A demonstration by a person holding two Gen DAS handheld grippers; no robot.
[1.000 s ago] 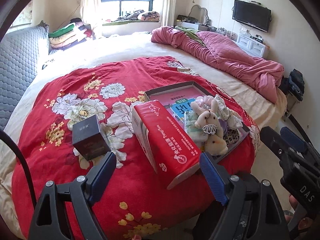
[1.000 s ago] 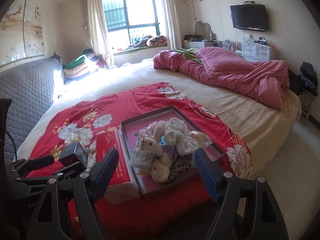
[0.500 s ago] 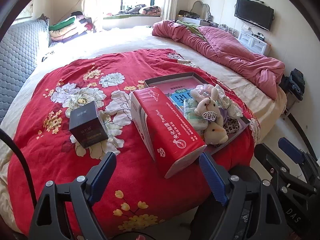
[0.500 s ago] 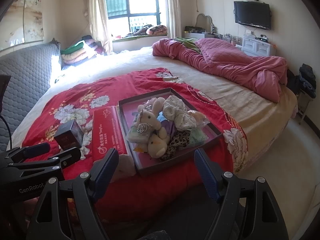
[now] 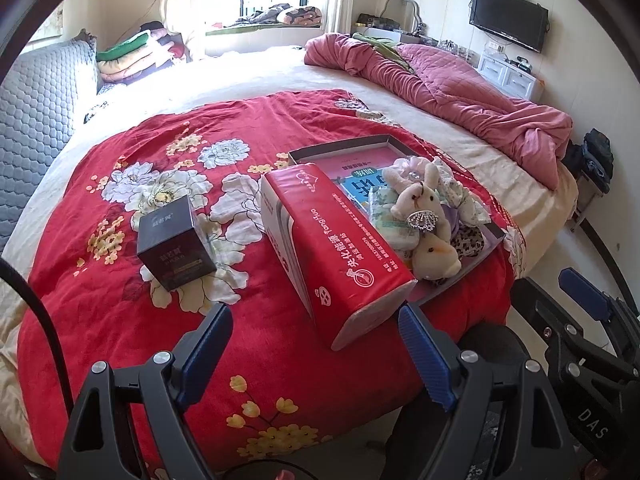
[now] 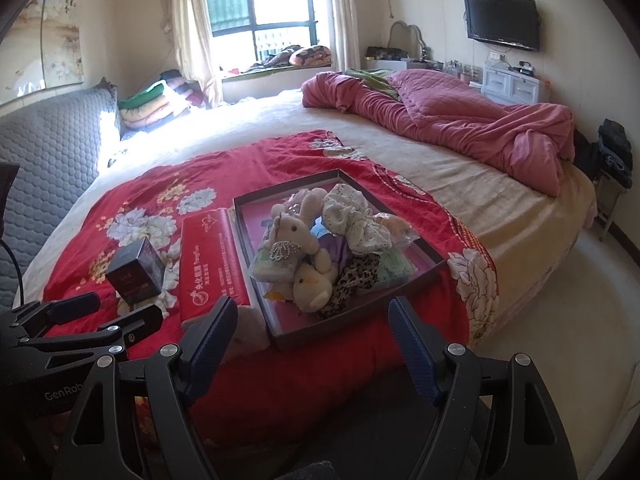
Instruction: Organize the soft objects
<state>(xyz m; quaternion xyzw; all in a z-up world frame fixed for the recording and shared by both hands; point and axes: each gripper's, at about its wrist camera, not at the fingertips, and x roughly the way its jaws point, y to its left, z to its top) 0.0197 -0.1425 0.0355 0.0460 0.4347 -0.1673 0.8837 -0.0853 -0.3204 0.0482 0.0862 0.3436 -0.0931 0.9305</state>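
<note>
The soft things sit heaped in the shallow tray (image 6: 344, 178) near the foot of the bed: a plush rabbit (image 6: 298, 236) on top with a second plush toy (image 6: 314, 286) under it, a white frilly scrunchie (image 6: 354, 220), a leopard-print piece (image 6: 354, 280) and a pale green pack (image 6: 394, 268) at the right. Touching the tray's left wall lies a red tissue pack (image 5: 340, 240), and left of that, apart from it, a small dark box (image 5: 172, 240), all on the red floral blanket (image 5: 132, 148).

My left claw (image 5: 316, 344) hangs wide with nothing between its fingers, short of the tissue pack's near end. My right claw (image 6: 312, 332) is just as wide and empty, in front of the tray's near rim. The heap in the tray could be a sorted pile or a pile waiting to be sorted; I cannot settle which from here.

If I go in for anything, I would come down over the near rim from above and pinch a plush body in its thick middle, since these things will squash and snag each other. The tray's near corner sits close to the bed's edge, so a shove toward me could tip it off. Open blanket lies behind and left of the dark box; the two claws are close together, so I would move one at a time.
</note>
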